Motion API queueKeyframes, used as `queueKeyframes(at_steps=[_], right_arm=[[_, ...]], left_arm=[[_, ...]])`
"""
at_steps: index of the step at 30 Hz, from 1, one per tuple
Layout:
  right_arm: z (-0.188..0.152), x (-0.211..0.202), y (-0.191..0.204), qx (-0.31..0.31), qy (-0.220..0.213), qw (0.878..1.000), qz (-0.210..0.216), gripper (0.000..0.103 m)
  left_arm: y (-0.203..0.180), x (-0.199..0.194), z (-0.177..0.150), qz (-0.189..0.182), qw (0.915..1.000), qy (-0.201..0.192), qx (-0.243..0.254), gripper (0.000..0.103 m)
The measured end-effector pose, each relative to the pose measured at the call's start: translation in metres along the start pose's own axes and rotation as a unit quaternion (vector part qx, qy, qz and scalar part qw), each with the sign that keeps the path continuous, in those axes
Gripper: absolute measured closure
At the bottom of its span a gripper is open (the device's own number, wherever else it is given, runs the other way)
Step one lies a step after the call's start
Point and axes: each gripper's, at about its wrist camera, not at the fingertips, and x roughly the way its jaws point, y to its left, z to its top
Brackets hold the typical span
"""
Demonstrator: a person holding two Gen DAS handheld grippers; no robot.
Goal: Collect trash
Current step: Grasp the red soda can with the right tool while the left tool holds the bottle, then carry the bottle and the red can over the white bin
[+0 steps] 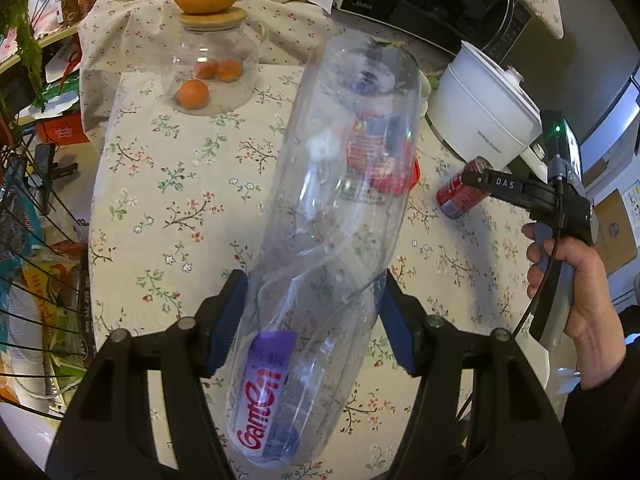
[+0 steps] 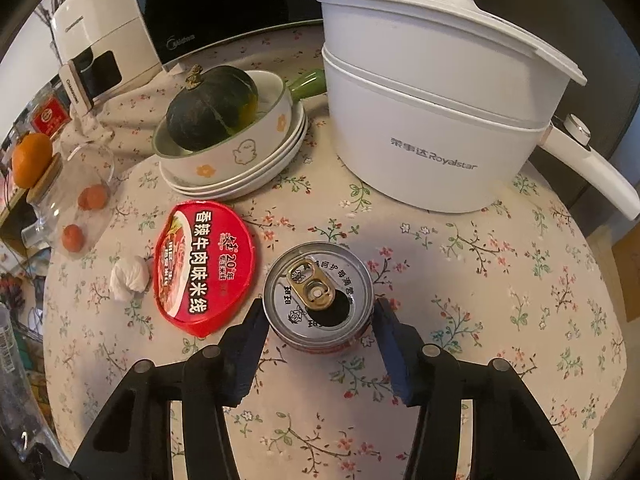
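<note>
Lighting: soft, even indoor light, moderately bright. Shadows: diffuse dark patch on the floral tablecloth (image 2: pixel 500 280) beside the can (image 2: pixel 319 304). Glare: pale streaks on the clear plastic bottle (image 1: pixel 340 216). Distortion: strong fisheye bending, black corner vignette. Focus: sharp centrally, softer toward edges.

Two fisheye views, each mounted on a hand-held gripper and looking forward and steeply down along its jaws, which frame the bottom edge. The left wrist view looks close over a clear plastic bottle (image 1: pixel 336 208) across the floral worktop (image 1: pixel 160 184); the right gripper (image 1: pixel 476 178) shows at right of frame. The right wrist view sits close above a red can (image 2: pixel 319 300). Both share the can (image 1: pixel 460 196), white pot (image 1: pixel 484 120) (image 2: pixel 432 128) and glass jar (image 1: pixel 212 68) (image 2: pixel 68 204).
</note>
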Motion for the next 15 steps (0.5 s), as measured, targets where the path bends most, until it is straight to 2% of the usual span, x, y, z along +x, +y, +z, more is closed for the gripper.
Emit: queueKeyframes(at_steps=[10,15], right_arm=[[-0.025,-0.043,-0.003,-0.025,-0.005,1.000,0.002,0.049],[-0.051,-0.075,-0.015,-0.024,-0.008,1.000,0.006,0.049]], left_arm=[[-0.012,-0.004,-0.007,-0.008,0.9996,0.008,0.026,0.037],[-0.021,-0.005,-0.017,-0.020,0.9986,0.020,0.044,0.037]])
